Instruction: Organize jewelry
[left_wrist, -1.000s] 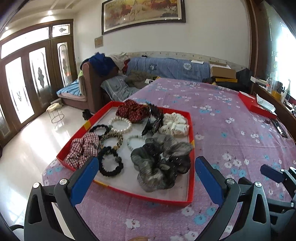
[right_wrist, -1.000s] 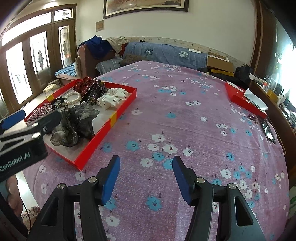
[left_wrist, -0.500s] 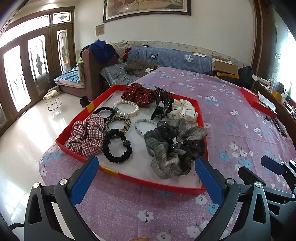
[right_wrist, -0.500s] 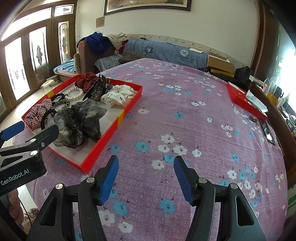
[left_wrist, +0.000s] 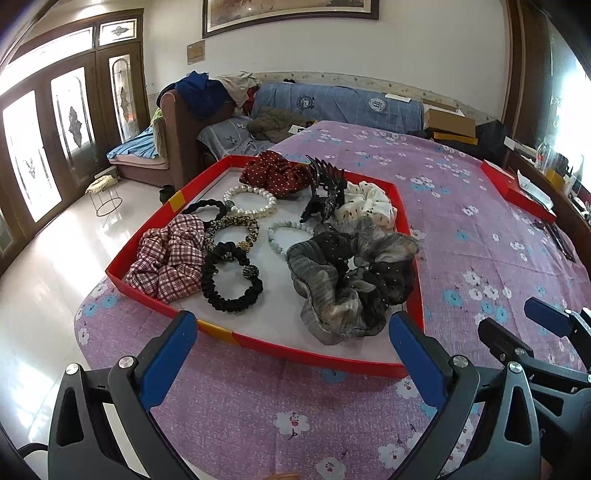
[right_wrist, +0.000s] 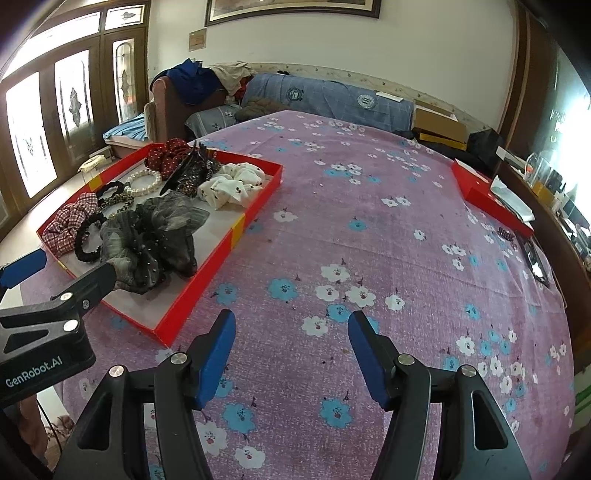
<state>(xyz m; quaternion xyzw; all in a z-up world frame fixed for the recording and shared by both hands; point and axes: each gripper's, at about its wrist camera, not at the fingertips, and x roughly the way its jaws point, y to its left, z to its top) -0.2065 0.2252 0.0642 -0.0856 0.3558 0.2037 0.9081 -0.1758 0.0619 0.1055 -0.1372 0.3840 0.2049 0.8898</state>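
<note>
One label, "GenRobot.AI", marks the wide-spread left claw (right_wrist: 22, 273) housing.

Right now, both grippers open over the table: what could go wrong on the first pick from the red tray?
1. The grey-black scrunchie overlaps the pale bead bracelet; lifting one may drag the other.
2. The black claw clip leans on the white scrunchie and may snag fabric.
3. The left gripper hangs near the red tray wall; a low approach could nudge the tray, which sits by the table's edge.
</note>
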